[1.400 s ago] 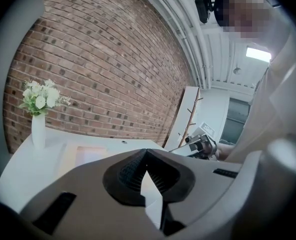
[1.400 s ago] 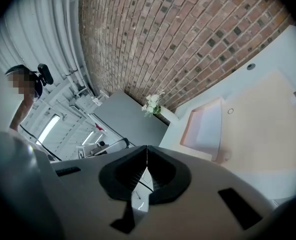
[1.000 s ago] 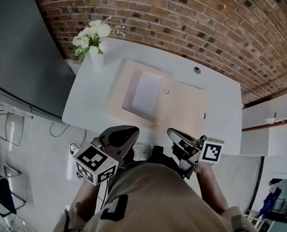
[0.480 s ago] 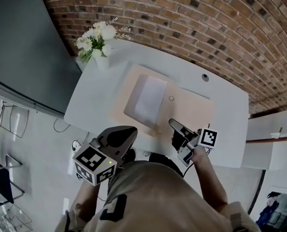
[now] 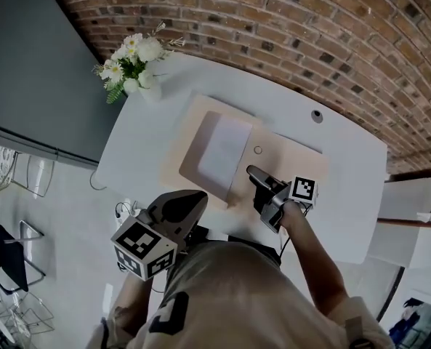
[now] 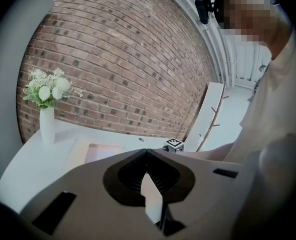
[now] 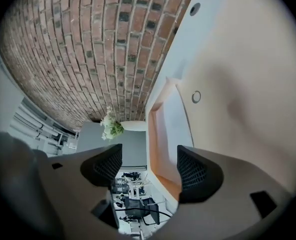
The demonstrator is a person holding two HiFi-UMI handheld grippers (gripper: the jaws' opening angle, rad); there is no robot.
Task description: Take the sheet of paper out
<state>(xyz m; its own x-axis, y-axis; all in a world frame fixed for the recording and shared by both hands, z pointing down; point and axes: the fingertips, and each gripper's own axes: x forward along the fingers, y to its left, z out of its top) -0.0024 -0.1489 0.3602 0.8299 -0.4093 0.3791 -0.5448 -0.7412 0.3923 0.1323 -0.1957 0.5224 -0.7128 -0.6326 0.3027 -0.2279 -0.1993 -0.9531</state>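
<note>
Right gripper (image 5: 254,174) lowered over folder (image 5: 296,160); jaws just opened wide, empty.

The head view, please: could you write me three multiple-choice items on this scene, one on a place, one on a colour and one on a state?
1. Where does the vase stand?
A. At the table's far left corner.
B. At its near right corner.
C. On the floor.

2. What colour are the flowers?
A. Red.
B. White.
C. Purple.

3. How is the right gripper?
A. Shut tight, empty.
B. Shut on the vase.
C. Open, gripping nothing.

Answers:
1 A, the vase sits on the far left corner.
2 B, the blooms are white among green leaves.
3 C, its jaws stand apart, have just been opening, and nothing is between them.
</note>
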